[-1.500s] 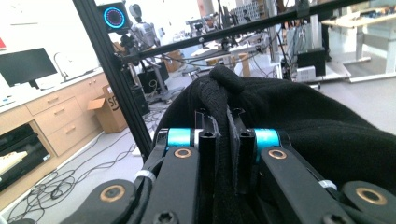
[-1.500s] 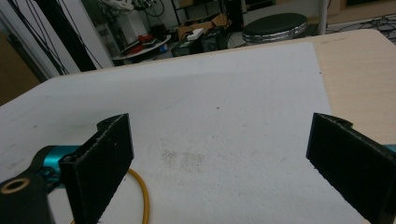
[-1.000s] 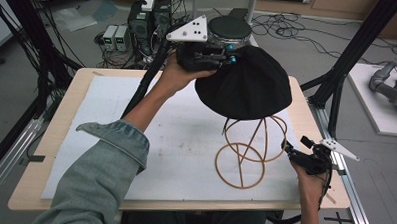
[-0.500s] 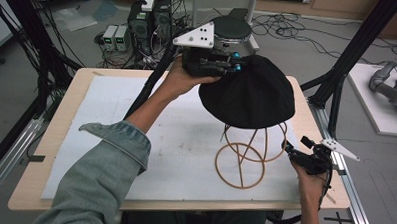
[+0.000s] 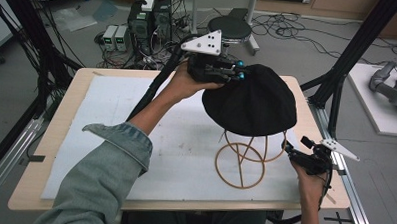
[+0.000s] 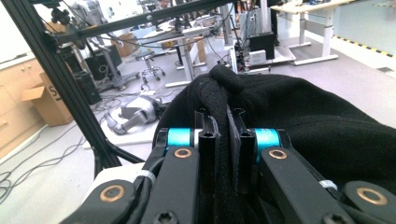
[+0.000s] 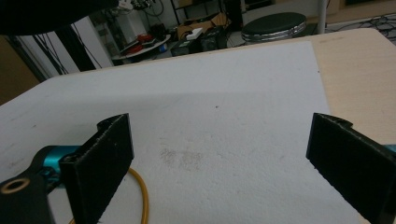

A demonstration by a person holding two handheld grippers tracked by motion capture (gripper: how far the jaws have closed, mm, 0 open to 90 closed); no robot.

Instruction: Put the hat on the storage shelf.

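A black knitted hat hangs over the top of a tan wire stand on the white mat, covering the stand's upper loops. Whether it rests on them I cannot tell. My left gripper is shut on the hat's far-left edge; the left gripper view shows black fabric pinched between the closed jaws of the left gripper. My right gripper sits low beside the stand's base on the right, holding nothing. In its own view the right gripper is wide open, with the wire ring by its left jaw.
A white foam mat covers most of the wooden table. Black frame posts rise at the table's right and left. A round stool and boxes of electronics stand on the floor behind.
My left gripper has brought the hat down and slightly right, so it now covers more of the stand's top. The right gripper has stayed in place, open.
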